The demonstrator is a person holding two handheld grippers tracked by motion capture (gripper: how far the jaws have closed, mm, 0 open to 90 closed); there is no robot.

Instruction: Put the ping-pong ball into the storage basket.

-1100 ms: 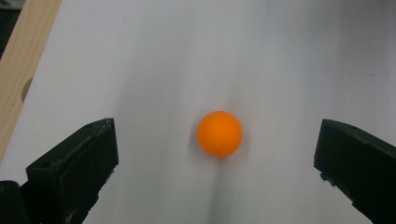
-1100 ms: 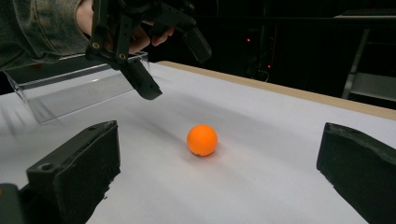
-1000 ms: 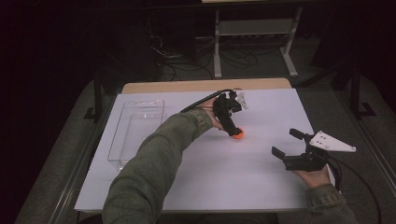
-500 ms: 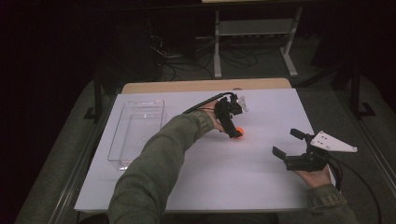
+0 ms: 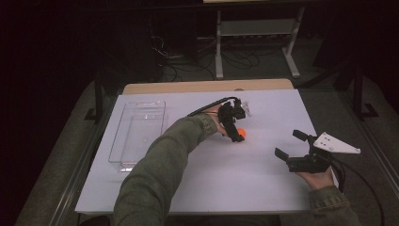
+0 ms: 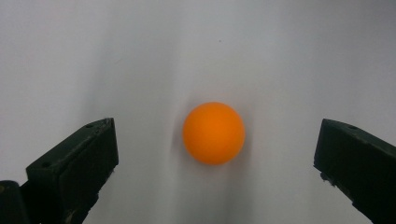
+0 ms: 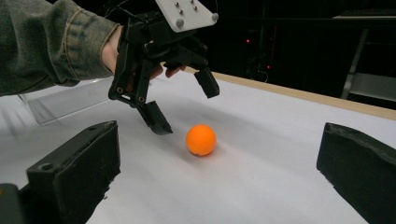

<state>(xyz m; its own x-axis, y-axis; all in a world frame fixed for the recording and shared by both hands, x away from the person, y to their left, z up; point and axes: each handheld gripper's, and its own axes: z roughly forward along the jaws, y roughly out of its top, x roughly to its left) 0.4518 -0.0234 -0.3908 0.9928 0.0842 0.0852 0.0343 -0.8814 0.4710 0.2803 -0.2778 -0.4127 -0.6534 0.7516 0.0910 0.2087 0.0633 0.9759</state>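
Observation:
A small orange ball point(image 5: 240, 133) rests on the white table sheet point(image 5: 263, 188), right of centre. My left gripper point(image 5: 235, 130) hovers just over it, pointing down and open. In the left gripper view the ball point(image 6: 214, 133) lies between the two spread black fingers point(image 6: 74, 168), touching neither. The right gripper view shows the ball point(image 7: 201, 139) on the sheet, with the left gripper point(image 7: 184, 105) open above it and slightly to its left. My right gripper point(image 5: 291, 145) stands open near the table's right edge, aimed at the ball, with nothing between its fingers point(image 7: 359, 172).
A clear plastic tray point(image 5: 141, 102) lies on the left part of the sheet, with nothing in it that I can see. A bare wooden strip point(image 5: 207, 86) runs along the table's far edge. Beyond it stand a dark floor, cables and a metal stand.
The left gripper and the ball beneath it have shifted slightly to the right. The right gripper has hardly moved.

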